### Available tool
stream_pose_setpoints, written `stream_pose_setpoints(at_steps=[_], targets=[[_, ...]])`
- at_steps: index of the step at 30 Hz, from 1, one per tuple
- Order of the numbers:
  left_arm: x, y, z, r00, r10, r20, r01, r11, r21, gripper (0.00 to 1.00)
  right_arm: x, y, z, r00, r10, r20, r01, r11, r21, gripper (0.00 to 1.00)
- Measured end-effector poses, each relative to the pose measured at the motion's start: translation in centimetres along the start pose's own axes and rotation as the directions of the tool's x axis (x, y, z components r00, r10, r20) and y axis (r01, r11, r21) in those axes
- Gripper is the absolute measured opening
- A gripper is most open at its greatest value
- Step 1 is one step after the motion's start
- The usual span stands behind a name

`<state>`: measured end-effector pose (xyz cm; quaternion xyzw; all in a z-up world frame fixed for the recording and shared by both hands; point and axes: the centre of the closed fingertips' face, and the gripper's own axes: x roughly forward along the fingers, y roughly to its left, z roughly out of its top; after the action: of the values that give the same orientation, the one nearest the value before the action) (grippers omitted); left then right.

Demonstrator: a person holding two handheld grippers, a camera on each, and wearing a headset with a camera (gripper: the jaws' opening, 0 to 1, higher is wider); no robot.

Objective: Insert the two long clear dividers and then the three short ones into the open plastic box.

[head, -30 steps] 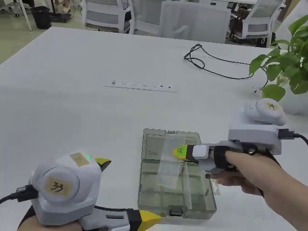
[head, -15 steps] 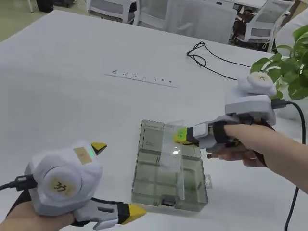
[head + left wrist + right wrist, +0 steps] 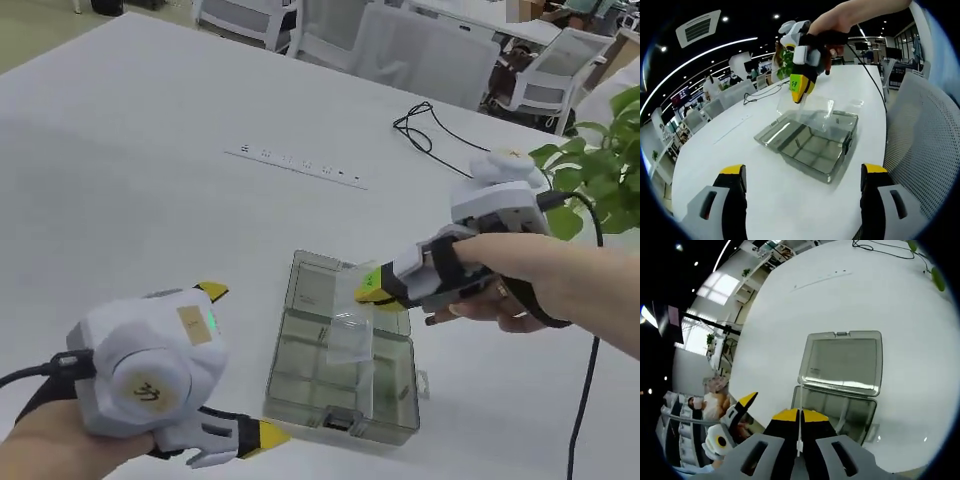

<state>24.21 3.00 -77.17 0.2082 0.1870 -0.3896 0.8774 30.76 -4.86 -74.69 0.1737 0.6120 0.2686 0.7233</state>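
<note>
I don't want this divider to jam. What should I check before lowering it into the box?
1. Grip: right gripper shut on the clear divider: ok.
2. Access: lid of the box lying open: ok.
3. Position: clear divider over the box's base: ok.
4. Alignment: clear divider square to the box walls: cannot tell.
5. Other hand: left gripper open, beside the box and not touching it: ok.
</note>
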Motion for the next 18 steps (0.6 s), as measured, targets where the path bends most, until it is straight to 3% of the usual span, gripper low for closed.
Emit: stream_pose_setpoints(at_steps=[3,9,16,18], targets=[[-0.1,0.3,0.1,0.9999,0.015,0.003,-0.015,1.000,0.004,0.98,0.2,-0.1,-0.7,0.9990,-0.032,-0.030,0.032,0.999,-0.015,0.02],[-0.1,0.6,0.3,0.9997,0.024,0.003,-0.024,1.000,0.012,0.97,0.7,-0.5,-1.8,0.9966,-0.049,-0.066,0.050,0.999,0.016,0.02],[0.0,0.3,0.3,0.9999,0.013,-0.002,-0.013,0.999,0.038,0.96,1.2,-1.2,-1.5,0.9951,-0.041,-0.090,0.053,0.990,0.129,0.02],[0.0,0.1,0.4,1.0000,0.008,-0.001,-0.008,0.999,0.042,0.96,1.4,-1.2,-1.6,0.9942,-0.042,-0.098,0.055,0.990,0.131,0.02]])
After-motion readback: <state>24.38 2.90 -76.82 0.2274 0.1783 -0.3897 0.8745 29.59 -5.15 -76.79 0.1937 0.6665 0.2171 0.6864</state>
